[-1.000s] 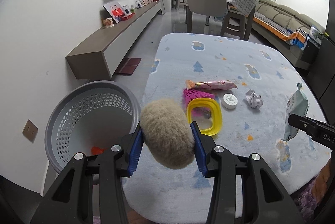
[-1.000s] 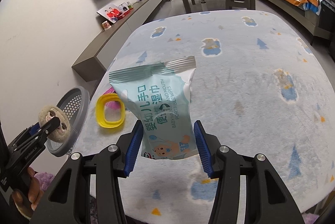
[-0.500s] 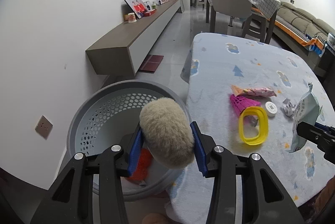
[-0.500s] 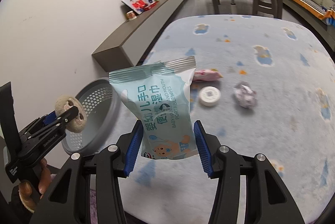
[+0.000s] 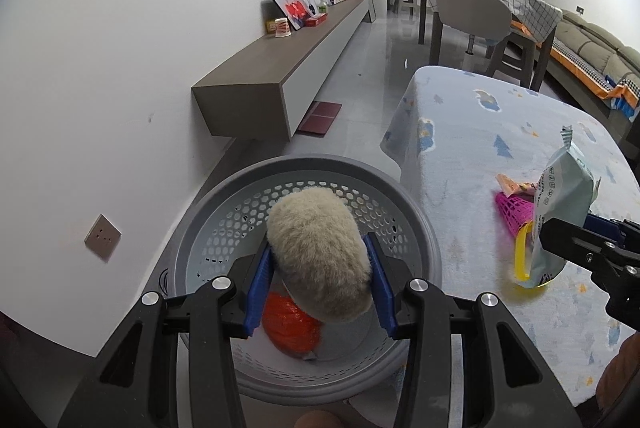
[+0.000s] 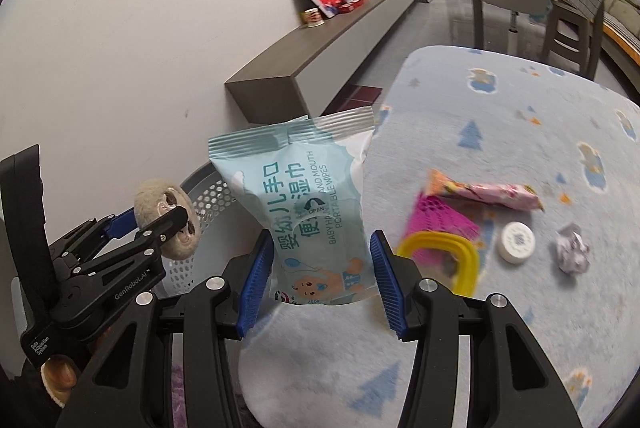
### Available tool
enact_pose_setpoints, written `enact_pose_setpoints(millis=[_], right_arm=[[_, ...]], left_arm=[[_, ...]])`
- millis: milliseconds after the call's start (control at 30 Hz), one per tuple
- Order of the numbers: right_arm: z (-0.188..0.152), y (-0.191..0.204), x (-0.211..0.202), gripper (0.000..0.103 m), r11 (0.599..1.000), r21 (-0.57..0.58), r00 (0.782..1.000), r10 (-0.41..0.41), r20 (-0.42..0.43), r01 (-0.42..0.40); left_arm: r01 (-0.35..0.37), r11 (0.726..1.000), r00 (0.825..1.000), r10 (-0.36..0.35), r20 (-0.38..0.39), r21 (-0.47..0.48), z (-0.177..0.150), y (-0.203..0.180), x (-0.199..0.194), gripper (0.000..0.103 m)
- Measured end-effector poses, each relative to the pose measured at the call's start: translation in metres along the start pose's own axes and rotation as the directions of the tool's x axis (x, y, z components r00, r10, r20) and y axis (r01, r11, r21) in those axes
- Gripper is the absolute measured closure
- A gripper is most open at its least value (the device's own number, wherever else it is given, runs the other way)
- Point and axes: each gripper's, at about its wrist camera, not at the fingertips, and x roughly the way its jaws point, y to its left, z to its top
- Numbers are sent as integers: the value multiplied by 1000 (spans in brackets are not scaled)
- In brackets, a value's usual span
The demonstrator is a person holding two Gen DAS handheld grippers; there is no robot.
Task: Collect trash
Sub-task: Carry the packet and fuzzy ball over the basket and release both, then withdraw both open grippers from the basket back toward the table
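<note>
Clamped in our left gripper (image 5: 320, 282), the fuzzy beige toy (image 5: 318, 254) hangs over the grey basket (image 5: 420, 228), where an orange wrapper (image 5: 290, 324) lies. Our right gripper (image 6: 320, 274) pinches the wipes packet (image 6: 308, 204) above the table (image 6: 520, 132), near the remaining litter.

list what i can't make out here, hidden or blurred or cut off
- Left wrist view: basket floor partly hidden by the fuzzy beige ball in the left hand-held gripper; the orange item beneath is half covered.
- Left wrist view: yellow ring mostly behind the wipes pack.
- Right wrist view: white round cap's print is blurred.
</note>
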Motion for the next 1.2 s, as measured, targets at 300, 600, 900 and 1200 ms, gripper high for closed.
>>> enact_pose_setpoints(millis=[300,600,900,1200], right_arm=[[14,33,40,55,994,-82,996,71,-49,-75],[25,58,68,55,982,-129,987,124,-97,-136],[29,69,78,38,975,-159,985,138,-102,-153],[23,65,81,38,981,-153,990,102,-98,-116]], left_arm=[[-25,997,999,23,-33,-71,0,25,16,59],[-62,988,998,57,-39,-140,2,50,15,57],[-104,978,994,96,-52,-183,-1,71,17,31],[-122,975,992,112,-65,-186,-4,73,19,20]])
